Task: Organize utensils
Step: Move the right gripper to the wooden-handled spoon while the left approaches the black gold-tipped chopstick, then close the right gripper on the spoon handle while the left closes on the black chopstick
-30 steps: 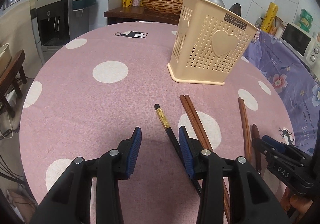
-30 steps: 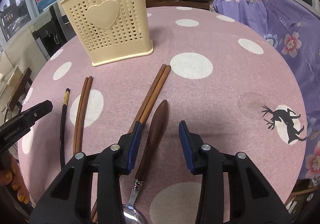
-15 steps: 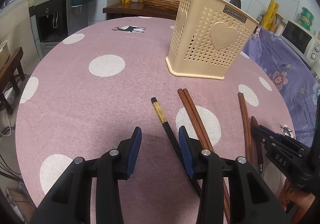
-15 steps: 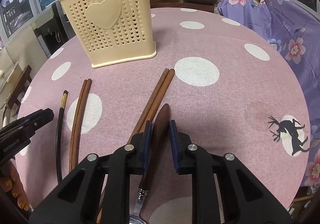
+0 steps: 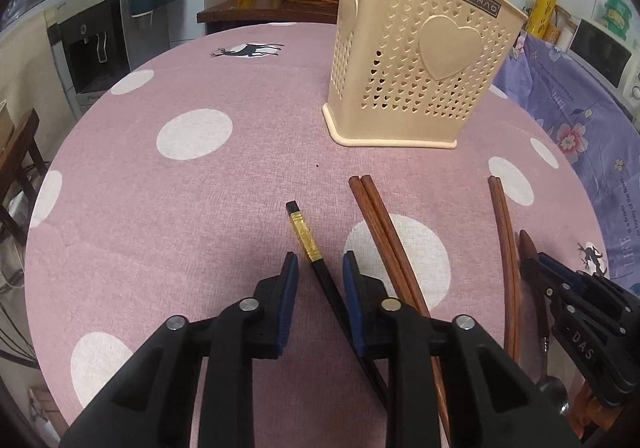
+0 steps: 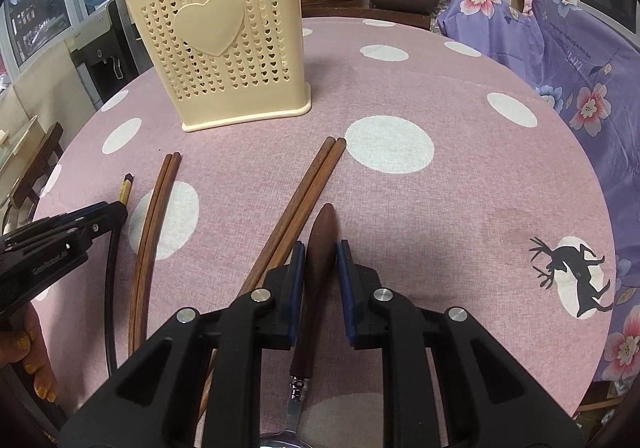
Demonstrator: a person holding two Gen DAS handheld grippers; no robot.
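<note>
While the left gripper (image 5: 318, 280) comes down on the black chopstick (image 5: 320, 272), its fingers (image 5: 289, 288) are closing with the stick between them, pads not yet pressing on it, a gap showing on both sides. Stick's long axis runs roughly along the gripper's pointing line, slightly skewed: gold-banded end points away toward the holder (image 5: 416, 59), the black shaft passes under the right-hand finger toward the camera. So the fingers straddle it across its width, which is the right way to pinch a thin rod.

Right gripper (image 6: 320, 268) has its fingers (image 6: 347, 288) clamped on the brown wooden handle of the spoon (image 6: 320, 244). Handle tip points away at the holder; metal neck and bowl trail back under the gripper. Handle lies flat on the table (image 6: 440, 207).

Each hand takes its nearer piece: left has the black stick, right has the spoon. Two pairs of brown chopsticks (image 6: 156, 215) (image 6: 308, 187) lie between and beside them, untouched, also pointing toward the holder.

Holder: cream plastic, heart cut-outs, upright at the far side of the table, well apart from both grippers. A few handles already stick out of its top.

Judgement: the black stick is thin and slick-looking, and may roll or pivot if pinched off-centre.
</note>
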